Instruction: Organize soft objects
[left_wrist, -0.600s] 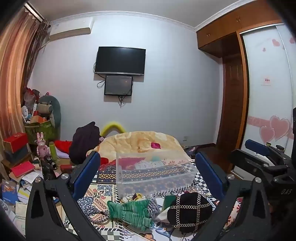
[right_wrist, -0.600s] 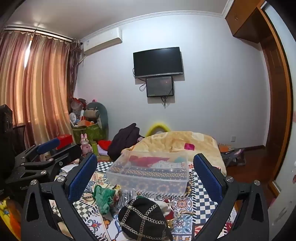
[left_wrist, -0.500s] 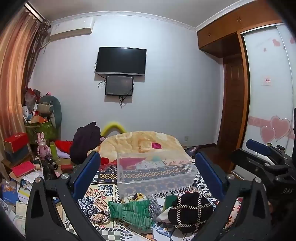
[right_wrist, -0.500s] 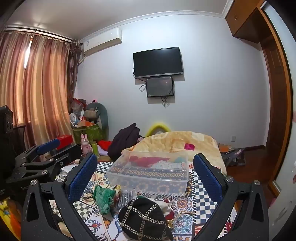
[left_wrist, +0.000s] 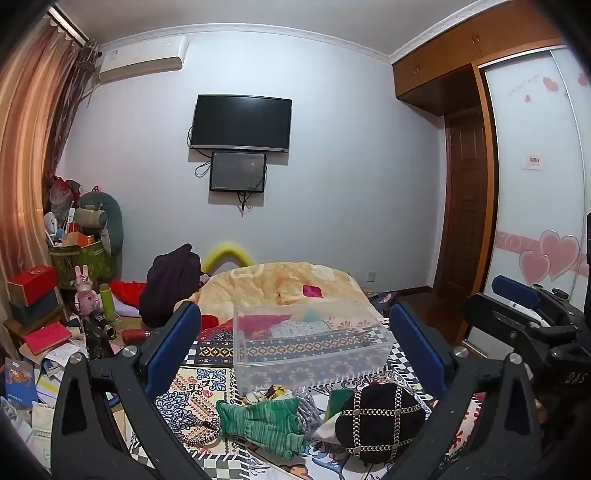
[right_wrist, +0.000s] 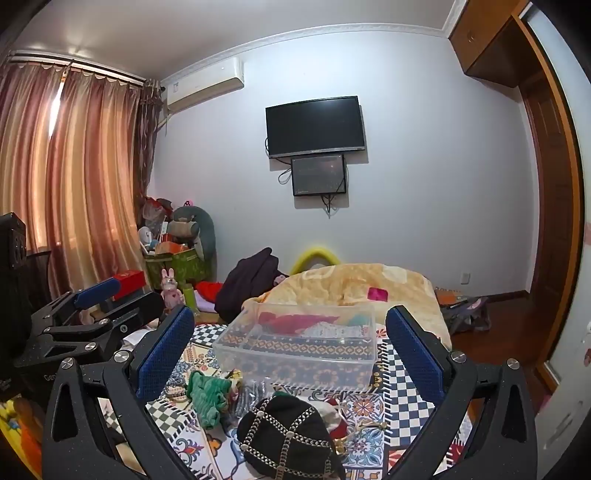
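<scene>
1. Two grippers hover above the patterned bedspread (right_wrist: 399, 373), both spread wide and holding nothing: the left gripper (left_wrist: 295, 343) and the right gripper (right_wrist: 290, 345).
2. The black chain-trimmed hat (right_wrist: 288, 439) lies at 6 o'clock from the right gripper, almost centred between its fingers; from the left gripper it sits toward 5 o'clock (left_wrist: 380, 421). The right hand looks nearer to it.
3. The green knit piece (left_wrist: 264, 419) lies at 6 o'clock from the left gripper, its long axis running roughly 9 to 3; in the right view it sits at 7 o'clock (right_wrist: 208, 397). The left hand seems better placed for it.
4. The clear plastic bin (right_wrist: 299, 350) stands at 12 o'clock beyond both items, already holding some red and pale fabric.
5. Between hat and knit piece lies a crinkled silvery item (right_wrist: 255, 397), touching both; it may snag during a pick.
6. Each gripper shows at the edge of the other's view, so crossing paths is a risk.
</scene>
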